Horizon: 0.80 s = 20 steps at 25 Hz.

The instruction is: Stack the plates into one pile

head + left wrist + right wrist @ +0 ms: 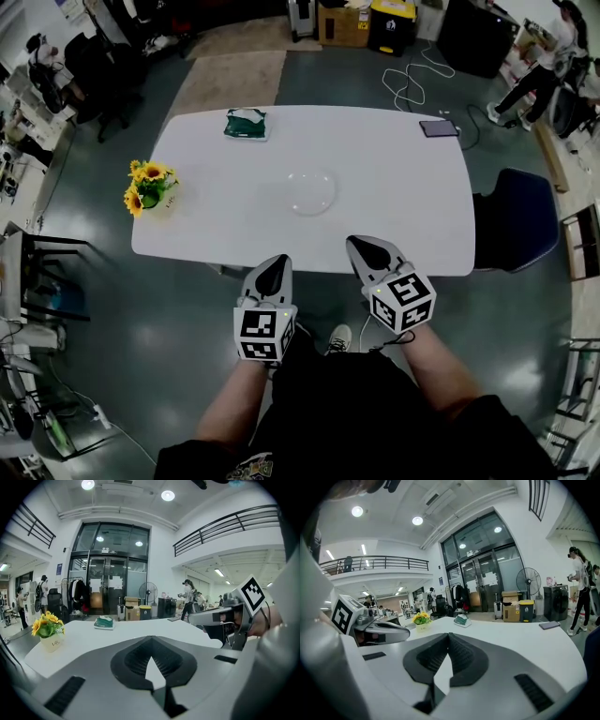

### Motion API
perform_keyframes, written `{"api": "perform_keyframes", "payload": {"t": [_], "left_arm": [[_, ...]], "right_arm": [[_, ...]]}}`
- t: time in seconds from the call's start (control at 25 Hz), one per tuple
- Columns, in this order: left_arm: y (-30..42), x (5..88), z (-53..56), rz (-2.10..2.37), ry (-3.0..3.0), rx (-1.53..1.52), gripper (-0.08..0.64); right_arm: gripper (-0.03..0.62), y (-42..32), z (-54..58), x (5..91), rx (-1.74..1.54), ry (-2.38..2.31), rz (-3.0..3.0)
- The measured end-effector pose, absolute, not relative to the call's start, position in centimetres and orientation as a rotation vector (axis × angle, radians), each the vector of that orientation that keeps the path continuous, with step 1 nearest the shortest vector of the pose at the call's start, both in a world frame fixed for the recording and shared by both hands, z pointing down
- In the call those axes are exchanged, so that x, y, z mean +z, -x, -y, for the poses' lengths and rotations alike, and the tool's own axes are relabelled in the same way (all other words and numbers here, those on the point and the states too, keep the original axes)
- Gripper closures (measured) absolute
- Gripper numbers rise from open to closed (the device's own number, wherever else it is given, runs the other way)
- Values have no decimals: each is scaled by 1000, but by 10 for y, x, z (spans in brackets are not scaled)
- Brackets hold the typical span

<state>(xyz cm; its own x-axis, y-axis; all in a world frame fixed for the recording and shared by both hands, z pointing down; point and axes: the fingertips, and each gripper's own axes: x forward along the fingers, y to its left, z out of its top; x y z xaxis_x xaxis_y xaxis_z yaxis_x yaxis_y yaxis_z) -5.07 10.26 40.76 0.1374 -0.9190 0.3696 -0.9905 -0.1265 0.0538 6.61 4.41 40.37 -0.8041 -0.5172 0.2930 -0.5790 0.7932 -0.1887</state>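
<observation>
A clear glass plate pile (311, 190) lies in the middle of the white table (394, 187); how many plates it holds I cannot tell. My left gripper (275, 265) hangs at the table's near edge, shut and empty. My right gripper (361, 246) is beside it, just over the near edge, also shut with nothing in it. Both sit well short of the plates. In the left gripper view the jaws (150, 639) meet at a point, and the right gripper (220, 616) shows at the side. In the right gripper view the jaws (449, 635) are closed too.
A pot of sunflowers (150, 186) stands at the table's left end. A green tissue pack (247, 123) lies at the far edge and a dark phone (439, 127) at the far right corner. A blue chair (516, 220) stands to the right.
</observation>
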Motion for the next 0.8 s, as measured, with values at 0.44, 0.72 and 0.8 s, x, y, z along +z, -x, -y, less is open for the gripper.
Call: {"api": "perform_keyframes", "payload": {"t": [0.44, 0.72, 0.8], "left_arm": [[48, 410, -102, 1844, -2134, 353, 541], [45, 415, -102, 1844, -2126, 352, 541], [45, 416, -100, 1848, -2125, 350, 541]], "right_arm": [[575, -68, -44, 405, 407, -863, 2745], [575, -70, -43, 409, 405, -855, 2747], [575, -70, -42, 410, 401, -851, 2750]]}}
